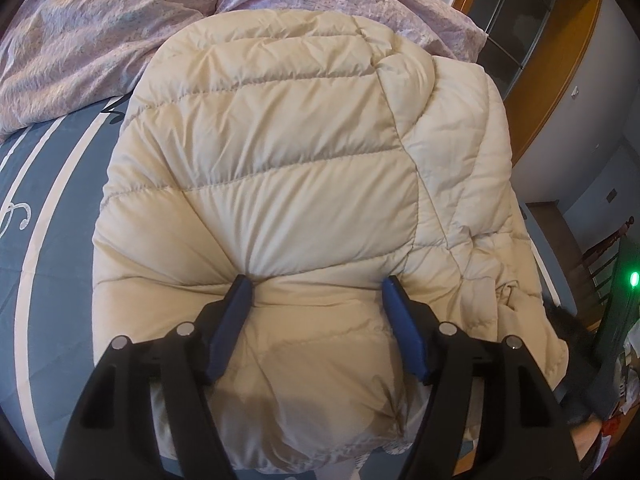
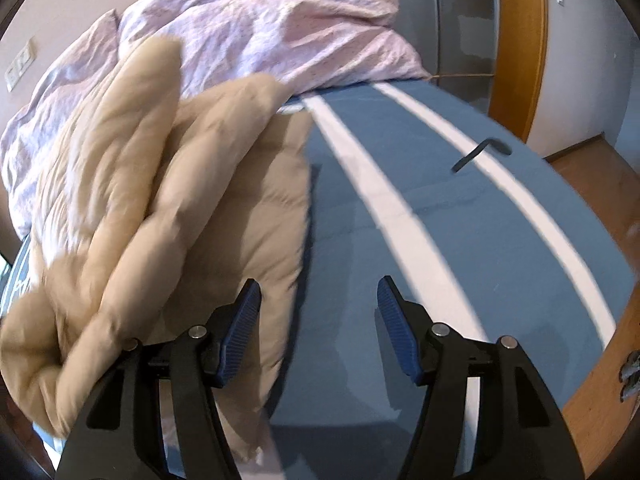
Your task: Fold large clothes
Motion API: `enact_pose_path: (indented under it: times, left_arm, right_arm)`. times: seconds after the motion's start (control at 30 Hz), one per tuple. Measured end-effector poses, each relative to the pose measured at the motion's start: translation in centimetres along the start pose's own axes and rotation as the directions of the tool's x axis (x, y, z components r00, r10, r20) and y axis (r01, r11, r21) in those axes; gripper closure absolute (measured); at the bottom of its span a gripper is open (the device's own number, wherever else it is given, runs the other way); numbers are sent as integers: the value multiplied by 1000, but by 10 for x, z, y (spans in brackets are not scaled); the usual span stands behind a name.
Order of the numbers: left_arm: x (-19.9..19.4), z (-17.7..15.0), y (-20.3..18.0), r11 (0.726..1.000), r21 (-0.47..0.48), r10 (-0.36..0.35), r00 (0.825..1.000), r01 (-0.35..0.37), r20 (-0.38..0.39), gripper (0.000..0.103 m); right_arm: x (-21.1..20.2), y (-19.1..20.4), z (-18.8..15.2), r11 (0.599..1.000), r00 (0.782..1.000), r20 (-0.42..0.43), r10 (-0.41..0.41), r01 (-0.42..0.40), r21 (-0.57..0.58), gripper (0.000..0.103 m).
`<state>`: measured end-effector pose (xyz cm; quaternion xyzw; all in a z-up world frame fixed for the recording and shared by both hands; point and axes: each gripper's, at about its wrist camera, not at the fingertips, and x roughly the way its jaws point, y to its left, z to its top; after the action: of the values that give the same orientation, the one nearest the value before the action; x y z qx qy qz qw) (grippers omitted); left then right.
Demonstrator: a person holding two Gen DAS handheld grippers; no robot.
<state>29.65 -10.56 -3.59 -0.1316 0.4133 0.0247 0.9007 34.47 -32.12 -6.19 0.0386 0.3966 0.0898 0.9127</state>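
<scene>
— Jacket first: where does it lie?

— Cream quilted down jacket point(image 1: 280, 152) lies spread on the bed, on a blue sheet with white stripes point(image 1: 44, 216). A crumpled lilac duvet point(image 1: 80, 28) is heaped just beyond its far edge.

— And the left gripper point(image 1: 316, 292)?

— It sits right over the near part of the jacket. Its blue pads point(image 1: 230, 324) stand well apart, with a puffy bulge of fabric between them. The left pad's tip presses into a crease where wrinkles fan out; the right pad touches the cloth too. Whether that counts as a real grip, I cannot tell.

— What about the right gripper point(image 2: 318, 296)?

— Its jaws are spread wide and hold nothing. Between them is only bare blue sheet point(image 2: 400, 184). The jacket point(image 2: 160, 208), blurred in this view, bulks up on the left, and the left finger overlaps its edge.

— Anything else on the bed?

— A small dark bent tool point(image 2: 480, 152) lies on a white stripe, well apart from the jacket.
</scene>
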Motion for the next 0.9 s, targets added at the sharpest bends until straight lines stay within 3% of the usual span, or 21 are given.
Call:
enact_pose_path:
  times: [0.17,0.33,0.67,0.9]
  left_arm:
    - [2,0,-1,1000,7,1,1000,-1,1,35]
    - [7,0,-6,1000,26,15,1000,-15,10,34]
    - [11,0,-7,998,47,35,999,-36,24,33]
    - [12,-1,-6,998,46,28,999,-30,26,32]
  right_arm:
    - [-19,-6,34,1000,997,76,12,-13,17,42]
    - [-38,14,66,996,987,135,90,-87,-24,42]
    - [-39,88,98,954,956,116,270,-249,-169,51]
    - [-4,101,90,961,978,57,199,-183,-209,58]
